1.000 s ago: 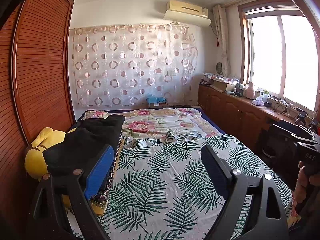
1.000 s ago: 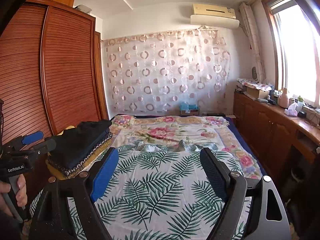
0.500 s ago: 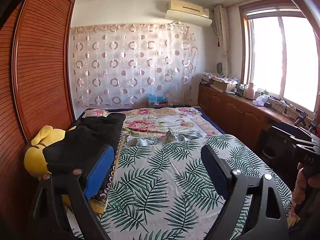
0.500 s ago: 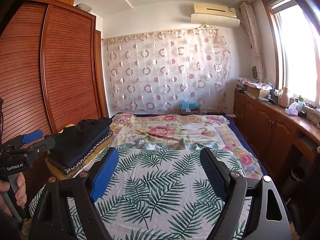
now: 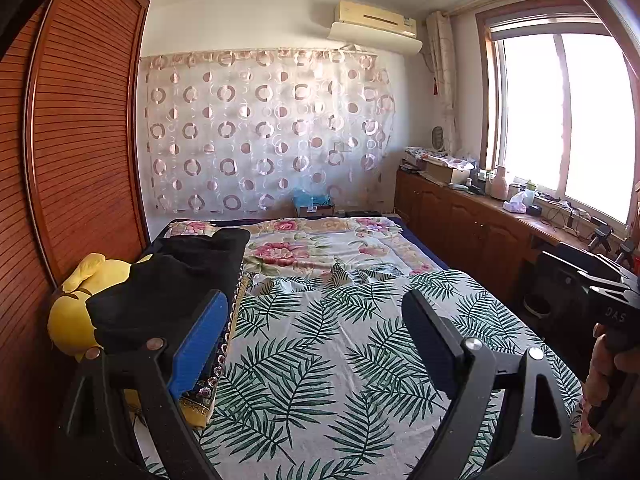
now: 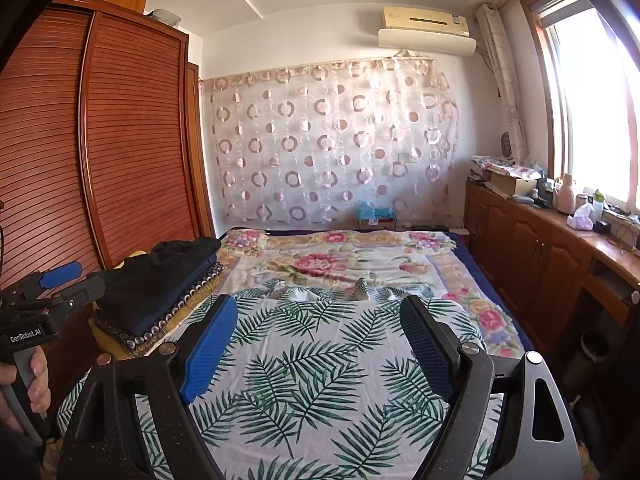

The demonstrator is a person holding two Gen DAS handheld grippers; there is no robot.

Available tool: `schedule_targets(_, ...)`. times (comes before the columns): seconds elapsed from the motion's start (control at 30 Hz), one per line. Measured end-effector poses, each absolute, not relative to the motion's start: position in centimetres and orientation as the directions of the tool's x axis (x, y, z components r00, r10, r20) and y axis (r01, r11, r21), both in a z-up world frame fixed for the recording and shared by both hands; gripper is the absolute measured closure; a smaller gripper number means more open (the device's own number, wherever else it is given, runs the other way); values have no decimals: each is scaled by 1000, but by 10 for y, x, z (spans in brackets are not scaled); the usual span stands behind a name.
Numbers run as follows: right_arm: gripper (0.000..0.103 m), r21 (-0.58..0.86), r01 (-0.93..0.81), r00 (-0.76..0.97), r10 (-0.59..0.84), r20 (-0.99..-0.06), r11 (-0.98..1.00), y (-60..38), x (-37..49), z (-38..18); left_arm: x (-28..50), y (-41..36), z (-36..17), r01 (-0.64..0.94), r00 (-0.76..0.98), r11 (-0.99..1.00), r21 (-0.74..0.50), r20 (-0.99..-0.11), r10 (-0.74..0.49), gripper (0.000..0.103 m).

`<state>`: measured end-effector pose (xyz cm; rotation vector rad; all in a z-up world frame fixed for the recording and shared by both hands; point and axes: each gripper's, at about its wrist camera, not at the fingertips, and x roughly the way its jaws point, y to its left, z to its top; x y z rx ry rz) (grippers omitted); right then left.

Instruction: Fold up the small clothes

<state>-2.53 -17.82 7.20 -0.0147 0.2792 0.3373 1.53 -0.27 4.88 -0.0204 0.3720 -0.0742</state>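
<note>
Folded clothes [image 5: 168, 292] lie stacked at the bed's [image 5: 340, 344] left edge. Both grippers, left gripper [image 5: 316, 344] and right gripper [image 6: 320, 344], hover with jaws wide, holding nothing. A careless grasp could topple the stack.

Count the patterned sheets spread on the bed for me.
2: the palm-leaf sheet covers the near half; the floral sheet lies beyond it toward the curtain. More may be hidden beneath.

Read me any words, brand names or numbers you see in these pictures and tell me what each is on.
"GenRobot.AI": on the body of the left hand-held gripper, seen in the right wrist view.
"DAS": on the right hand-held gripper, seen in the left wrist view; it may be cut off.
Air conditioner badge: too small to read.
</note>
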Motion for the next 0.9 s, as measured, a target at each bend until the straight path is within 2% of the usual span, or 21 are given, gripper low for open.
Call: schedule_targets(0.9, 18, 28, -338, 903, 333, -271, 941, -184, -24, 70, 15, -5, 51, 72, 930, 997, -34, -360, -79, 14)
